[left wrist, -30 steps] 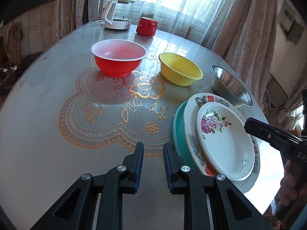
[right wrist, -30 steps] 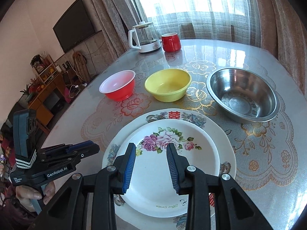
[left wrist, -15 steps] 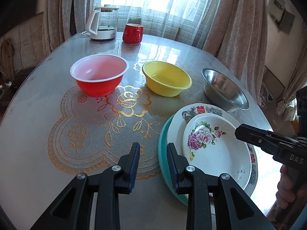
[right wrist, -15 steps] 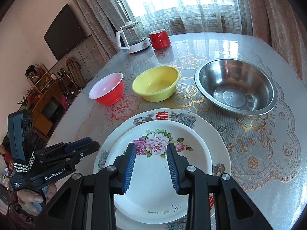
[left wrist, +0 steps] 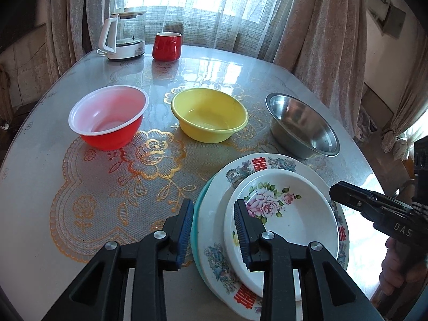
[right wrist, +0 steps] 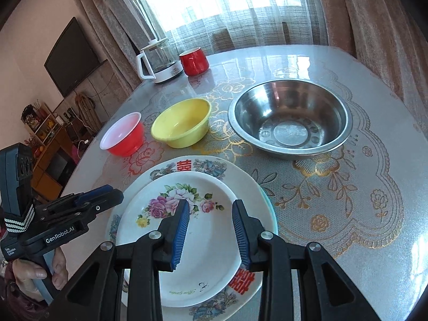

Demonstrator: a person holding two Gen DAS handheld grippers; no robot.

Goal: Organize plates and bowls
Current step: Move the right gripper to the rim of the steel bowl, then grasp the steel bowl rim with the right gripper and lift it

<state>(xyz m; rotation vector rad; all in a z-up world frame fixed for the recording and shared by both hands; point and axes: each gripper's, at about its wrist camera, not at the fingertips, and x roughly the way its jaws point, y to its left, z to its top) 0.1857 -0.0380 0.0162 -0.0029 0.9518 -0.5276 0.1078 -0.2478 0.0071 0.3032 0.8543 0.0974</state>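
Note:
Three plates are stacked at the near table edge: a small rose plate (left wrist: pixel 289 219) (right wrist: pixel 187 230) on a larger patterned plate (left wrist: pixel 219 254) (right wrist: pixel 240 176) on a teal plate (left wrist: pixel 196 230) (right wrist: pixel 268 203). Behind them stand a red bowl (left wrist: pixel 109 117) (right wrist: pixel 123 139), a yellow bowl (left wrist: pixel 210 119) (right wrist: pixel 182 125) and a steel bowl (left wrist: pixel 302 125) (right wrist: pixel 289 125). My left gripper (left wrist: pixel 214 227) is open and empty over the stack's left rim. My right gripper (right wrist: pixel 210 230) is open and empty above the rose plate.
A glass kettle (left wrist: pixel 124 36) (right wrist: pixel 159 61) and a red mug (left wrist: pixel 167 46) (right wrist: pixel 194 61) stand at the far side by the curtained window. A lace-patterned mat (left wrist: pixel 120 182) covers the round table (left wrist: pixel 32 182). A TV and shelves are at the left in the right wrist view.
My left gripper moved right, from over the mat to over the plate stack's left rim. My right gripper shifted right and rose slightly. Both stayed open.

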